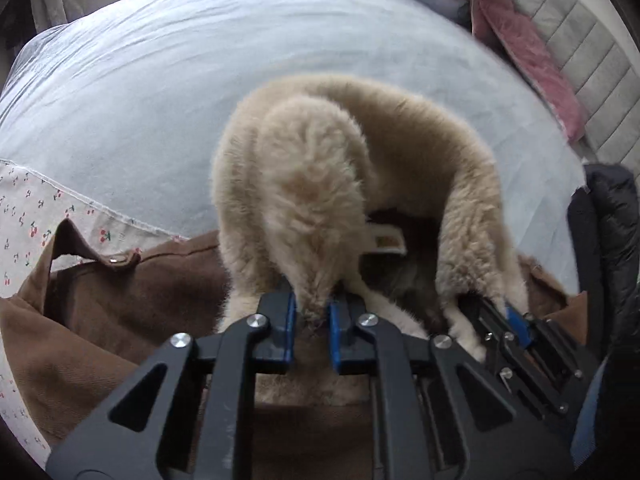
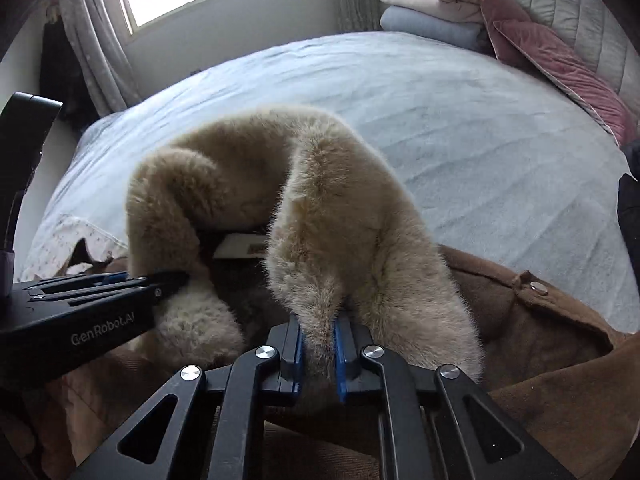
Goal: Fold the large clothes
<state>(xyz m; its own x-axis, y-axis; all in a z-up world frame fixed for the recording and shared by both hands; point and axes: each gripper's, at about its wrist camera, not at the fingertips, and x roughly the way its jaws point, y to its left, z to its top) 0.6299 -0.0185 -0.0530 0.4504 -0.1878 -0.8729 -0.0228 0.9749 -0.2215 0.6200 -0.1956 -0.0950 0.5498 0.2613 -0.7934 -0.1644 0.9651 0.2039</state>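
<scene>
**Both claws pinch the fur collar**

The left gripper point(image 1: 312, 312) is pinching one fold of the cream fur collar point(image 1: 320, 168), low in the centre of its frame; the right gripper point(image 2: 319, 340) is clamped on the other fold. Gripping both ends likely lets the person lift and square up the brown coat point(image 1: 100, 312), which lies rumpled across the lower frame on the pale blue bedsheet point(image 1: 160, 80). The fur is long, shaggy and arched; the coat cloth looks matte, with a metal snap point(image 2: 538, 289).
</scene>
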